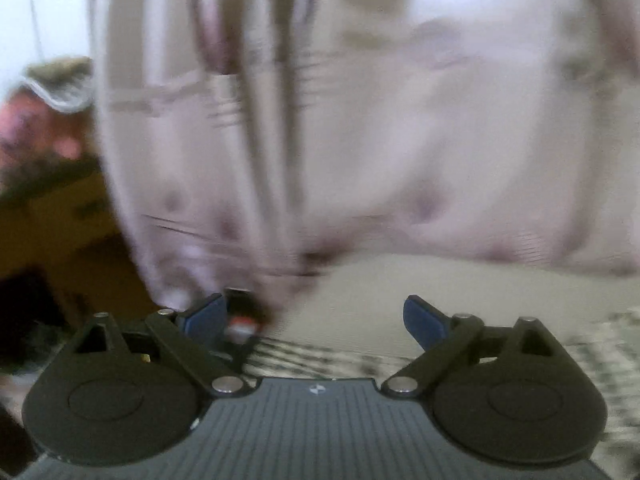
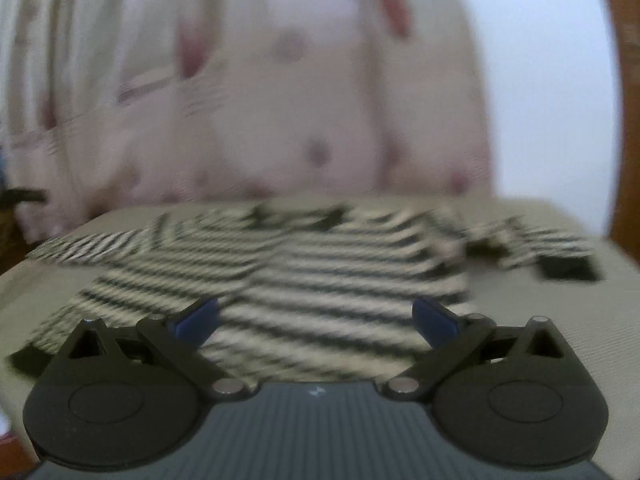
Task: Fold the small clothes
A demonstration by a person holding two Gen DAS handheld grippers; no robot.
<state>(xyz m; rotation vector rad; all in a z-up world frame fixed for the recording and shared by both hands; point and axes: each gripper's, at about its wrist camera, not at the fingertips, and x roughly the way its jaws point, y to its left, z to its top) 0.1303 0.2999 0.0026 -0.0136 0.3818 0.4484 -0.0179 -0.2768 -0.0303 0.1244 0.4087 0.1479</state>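
Note:
A black-and-cream striped knit garment lies spread on a beige padded surface, with one sleeve ending in a dark cuff at the right. My right gripper hovers over the garment's near hem, open, its blue pads clear of the cloth. In the left wrist view only a blurred strip of the striped garment shows near the bottom. My left gripper stands open with nothing between its fingers, over the beige surface.
A pale pink patterned curtain hangs right behind the surface and fills the left wrist view too. A wooden frame rises at the far right. A small black and red object sits by the left finger. Brown furniture stands at left.

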